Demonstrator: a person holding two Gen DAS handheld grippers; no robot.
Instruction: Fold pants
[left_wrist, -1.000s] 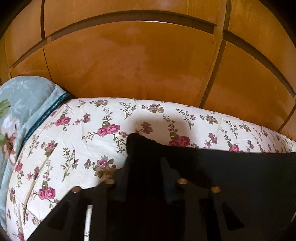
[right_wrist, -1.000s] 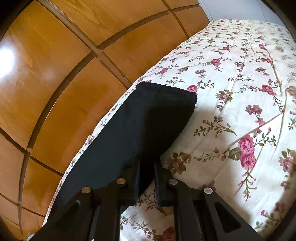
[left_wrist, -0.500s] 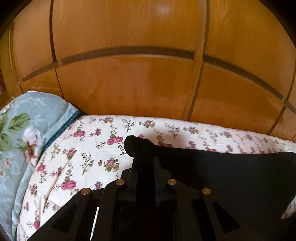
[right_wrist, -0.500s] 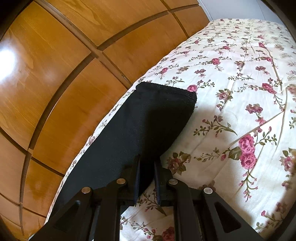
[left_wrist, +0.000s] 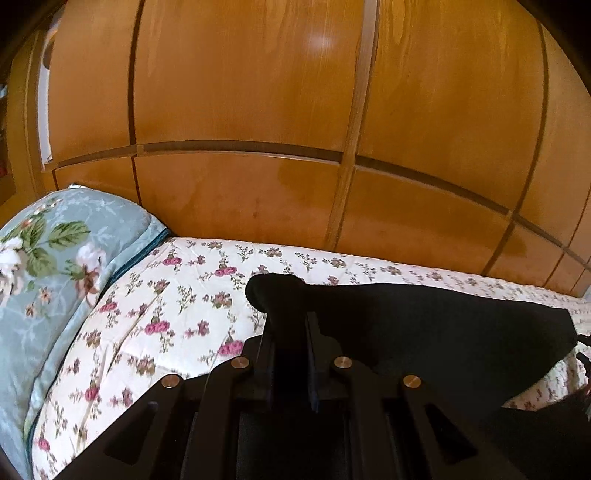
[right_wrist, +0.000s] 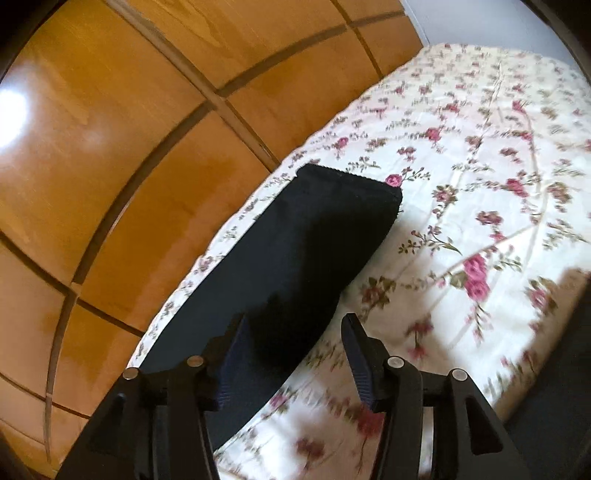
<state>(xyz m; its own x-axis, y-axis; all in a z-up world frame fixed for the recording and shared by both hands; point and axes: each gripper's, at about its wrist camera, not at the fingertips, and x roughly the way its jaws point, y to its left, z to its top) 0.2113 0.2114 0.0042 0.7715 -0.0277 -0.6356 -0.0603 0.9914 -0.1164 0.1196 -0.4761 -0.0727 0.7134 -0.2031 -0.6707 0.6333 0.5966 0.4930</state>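
Left wrist view, left gripper (left_wrist: 290, 325) clamping black pants (left_wrist: 424, 325), right gripper (right_wrist: 295, 339) spread wide, apparently released, no legible writing.

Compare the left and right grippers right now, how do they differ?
The left gripper is shut on the black pants; the right gripper is open, its jaws wide apart. The left lifts a bunched fold off the bedspread; the right grips nothing, with the pants lying flat ahead of it. Both are black and point along the same garment.
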